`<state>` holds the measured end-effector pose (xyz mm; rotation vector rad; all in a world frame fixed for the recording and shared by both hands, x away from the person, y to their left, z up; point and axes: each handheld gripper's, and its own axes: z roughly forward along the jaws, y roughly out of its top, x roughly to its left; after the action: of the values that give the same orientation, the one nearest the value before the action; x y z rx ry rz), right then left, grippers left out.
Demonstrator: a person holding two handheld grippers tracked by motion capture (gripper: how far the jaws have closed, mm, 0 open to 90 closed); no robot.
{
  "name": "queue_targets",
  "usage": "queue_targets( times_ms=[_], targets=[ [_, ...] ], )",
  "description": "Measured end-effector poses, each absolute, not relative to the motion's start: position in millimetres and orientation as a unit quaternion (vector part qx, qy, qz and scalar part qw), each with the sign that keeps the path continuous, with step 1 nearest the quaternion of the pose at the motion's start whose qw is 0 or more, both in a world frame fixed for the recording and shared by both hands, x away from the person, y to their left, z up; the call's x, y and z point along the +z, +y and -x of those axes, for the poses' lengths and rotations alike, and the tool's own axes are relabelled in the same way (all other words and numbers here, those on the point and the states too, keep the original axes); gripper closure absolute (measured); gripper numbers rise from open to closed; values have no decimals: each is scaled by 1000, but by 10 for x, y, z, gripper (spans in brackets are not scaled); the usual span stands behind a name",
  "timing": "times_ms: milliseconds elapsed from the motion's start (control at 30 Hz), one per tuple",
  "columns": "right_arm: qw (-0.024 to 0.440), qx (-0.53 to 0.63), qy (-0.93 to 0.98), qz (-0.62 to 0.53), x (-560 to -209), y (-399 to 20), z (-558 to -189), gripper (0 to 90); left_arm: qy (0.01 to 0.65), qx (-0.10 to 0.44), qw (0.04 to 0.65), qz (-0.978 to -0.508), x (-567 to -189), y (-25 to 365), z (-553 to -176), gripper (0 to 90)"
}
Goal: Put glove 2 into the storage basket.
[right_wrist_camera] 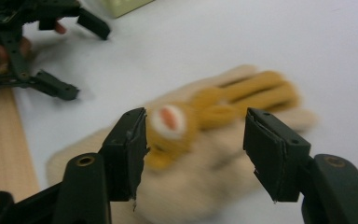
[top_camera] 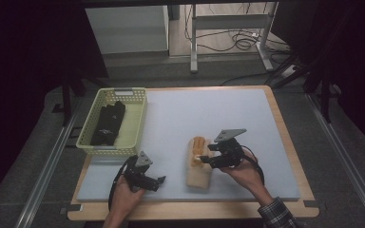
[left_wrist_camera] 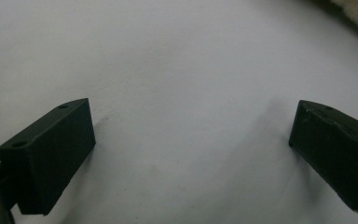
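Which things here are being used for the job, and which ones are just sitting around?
Part of the job:
- beige glove with yellow fingers, lying flat on the mat
- right tool, jaws apart over the glove
- yellow basket, already holding a black glove

Just sitting around:
- left tool, open and empty over bare mat
- metal frame and cables on the floor behind

This looks like a lab or recording room rather than a home: a wooden desk (top_camera: 285, 142) topped with a pale foam mat (top_camera: 209, 118) stands between dark curtains, on grey carpet with metal floor rails (top_camera: 47, 166), loose cables (top_camera: 240, 40) and a metal frame (top_camera: 228, 28) behind
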<state>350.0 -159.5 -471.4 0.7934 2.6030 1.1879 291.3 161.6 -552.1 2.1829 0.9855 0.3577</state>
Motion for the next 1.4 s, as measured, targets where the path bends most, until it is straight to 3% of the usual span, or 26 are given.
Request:
queue_targets(
  times_ms=[200, 367, 867, 1400],
  targets=[
    [97, 390, 865, -299, -4871, -1931, -3543, 700, 381, 137, 352, -844, -5520, 1617, -2912, 6],
    [86, 397, 862, -302, -5040, -2025, -3440, 831, 381, 138, 352, -843, -5520, 1617, -2910, 6],
    [68, 393, 876, -271, -5290, -1925, -3107, 883, 381, 139, 353, -843, -5519, 1617, -2908, 10],
    [61, 398, 879, -256, -5332, -1750, -3084, 882, 387, 138, 351, -841, -5509, 1649, -2886, 23]
  ],
)
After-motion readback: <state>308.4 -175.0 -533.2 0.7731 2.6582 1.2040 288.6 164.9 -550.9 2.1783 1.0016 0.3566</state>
